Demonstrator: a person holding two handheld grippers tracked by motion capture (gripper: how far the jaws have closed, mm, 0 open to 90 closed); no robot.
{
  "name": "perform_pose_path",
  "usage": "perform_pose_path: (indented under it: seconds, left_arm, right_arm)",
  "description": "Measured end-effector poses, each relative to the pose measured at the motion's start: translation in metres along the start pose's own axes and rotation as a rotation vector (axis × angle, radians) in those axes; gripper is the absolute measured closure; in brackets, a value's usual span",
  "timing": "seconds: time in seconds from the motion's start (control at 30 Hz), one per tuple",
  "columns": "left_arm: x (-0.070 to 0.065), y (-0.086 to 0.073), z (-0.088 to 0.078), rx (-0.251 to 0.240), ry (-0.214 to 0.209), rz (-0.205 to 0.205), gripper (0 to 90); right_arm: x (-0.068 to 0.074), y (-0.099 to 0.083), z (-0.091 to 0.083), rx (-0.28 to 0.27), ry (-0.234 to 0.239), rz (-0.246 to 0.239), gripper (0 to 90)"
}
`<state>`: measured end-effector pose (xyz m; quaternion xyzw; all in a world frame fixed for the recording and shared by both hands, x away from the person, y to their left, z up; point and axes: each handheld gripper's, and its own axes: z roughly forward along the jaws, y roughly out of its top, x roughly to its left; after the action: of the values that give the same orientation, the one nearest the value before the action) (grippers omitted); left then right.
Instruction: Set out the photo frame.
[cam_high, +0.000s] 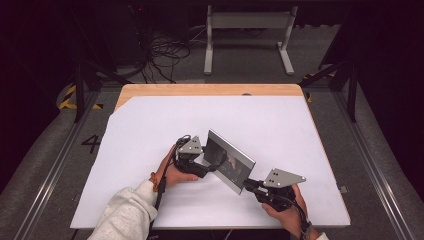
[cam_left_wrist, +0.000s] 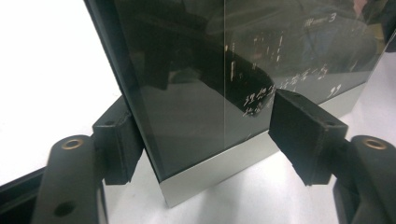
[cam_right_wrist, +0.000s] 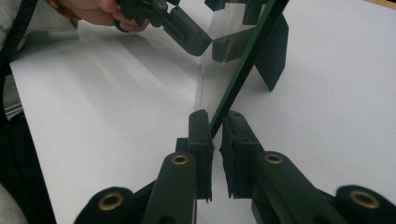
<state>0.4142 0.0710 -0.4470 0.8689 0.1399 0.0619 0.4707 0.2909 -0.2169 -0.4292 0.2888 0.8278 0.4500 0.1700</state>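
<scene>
The right gripper (cam_right_wrist: 217, 128) is the one doing the real work here: its jaws are pinched on the near edge of the dark glass panel (cam_high: 230, 160), with the thin green-tinted edge running right up between the pads in the right gripper view. So that one is clamped on the panel, holding it upright on the white sheet (cam_high: 150, 200) that covers the table (cam_high: 210, 90).

The left gripper (cam_left_wrist: 205, 135) is a different story. In the left gripper view its two pads straddle the panel's lower corner, one behind the glass and one in front. The front pad stands clear of the face, so the jaws are spread around the panel rather than squeezing it. You can see the silver base strip (cam_left_wrist: 219, 170) along the bottom edge and some pale handwriting-like marks on the dark face, too small to read.

From the high view, the panel sits roughly mid-table, angled between both hands, a bit nearer the person.

Looks like the step in hand is getting a second hold on it. Next move probably calls for closing the left jaws gently and squarely on the glass without letting the panel tip or slip out of the right grip.
</scene>
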Motion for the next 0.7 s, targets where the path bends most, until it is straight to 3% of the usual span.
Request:
perform_pose_path:
  seconds: [0.37, 0.7]
  left_arm:
    - [0.003, -0.005, -0.013, 0.014, -0.004, -0.009, 45.0]
    - [-0.004, -0.012, -0.027, 0.04, 0.028, -0.001, 56.3]
  right_arm:
    - [-0.002, 0.0, 0.002, -0.002, -0.022, 0.009, 82.4]
    - [-0.008, 0.002, 0.006, -0.009, -0.043, 0.024, 82.5]
